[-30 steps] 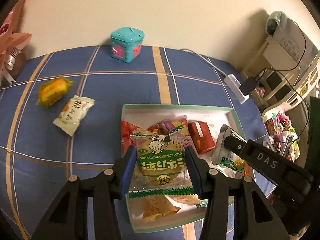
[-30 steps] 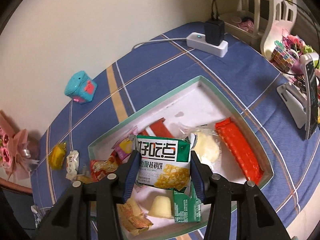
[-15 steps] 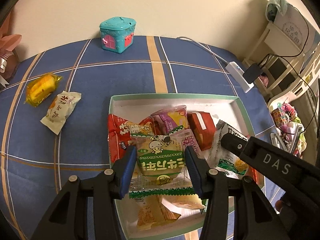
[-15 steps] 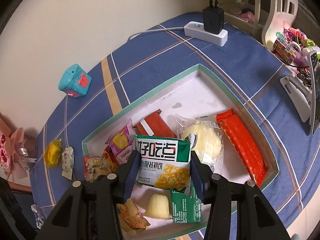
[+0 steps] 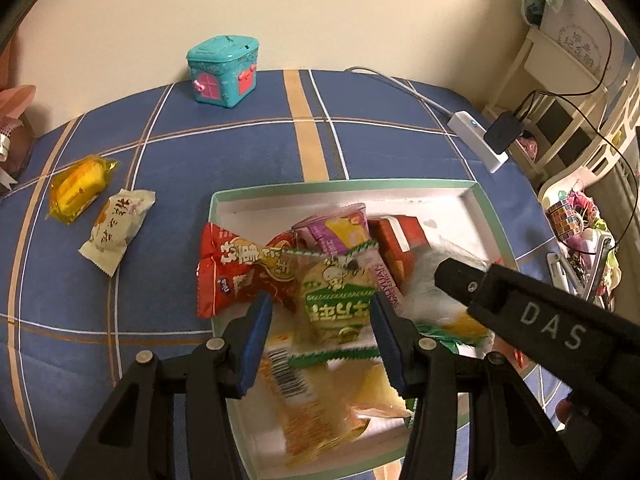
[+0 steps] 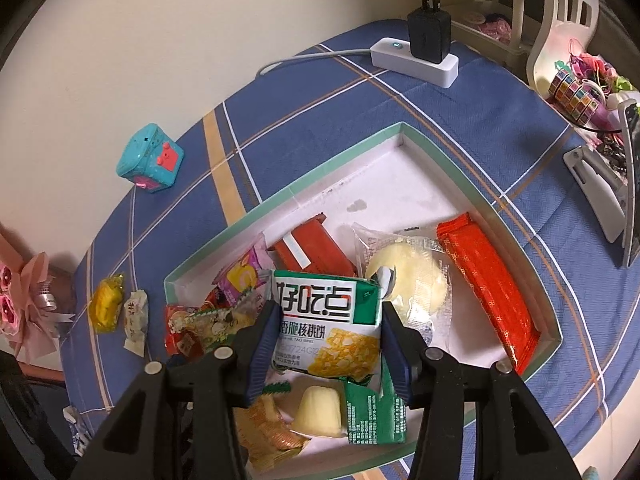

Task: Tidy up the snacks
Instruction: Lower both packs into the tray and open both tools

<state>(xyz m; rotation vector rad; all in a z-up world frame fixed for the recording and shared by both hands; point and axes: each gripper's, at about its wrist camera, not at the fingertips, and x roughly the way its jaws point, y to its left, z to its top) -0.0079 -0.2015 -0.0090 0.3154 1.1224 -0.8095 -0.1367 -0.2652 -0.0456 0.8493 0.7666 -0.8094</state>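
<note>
A green-rimmed white box (image 5: 344, 190) (image 6: 400, 132) on the blue checked cloth holds several snack packets. My left gripper (image 5: 320, 322) stands open over the box; a green-and-clear biscuit packet (image 5: 338, 300) lies loose between its fingers on the pile. My right gripper (image 6: 328, 330) is shut on a green-and-white walnut biscuit packet (image 6: 326, 324), held above the box. The right gripper's black body (image 5: 532, 312) shows at the right in the left wrist view. A yellow packet (image 5: 78, 184) and a cream packet (image 5: 116, 230) lie on the cloth left of the box.
A teal toy house (image 5: 222, 70) stands at the back by the wall. A white power strip with a black plug (image 6: 416, 54) lies at the back right. A phone stand (image 6: 604, 184) and clutter sit at the right edge. Pink flowers (image 6: 16, 304) are at the left.
My left gripper has opened and let the green-and-clear packet drop onto the pile in the box. Both grippers have moved down closer to the box. The right gripper still holds its packet.
</note>
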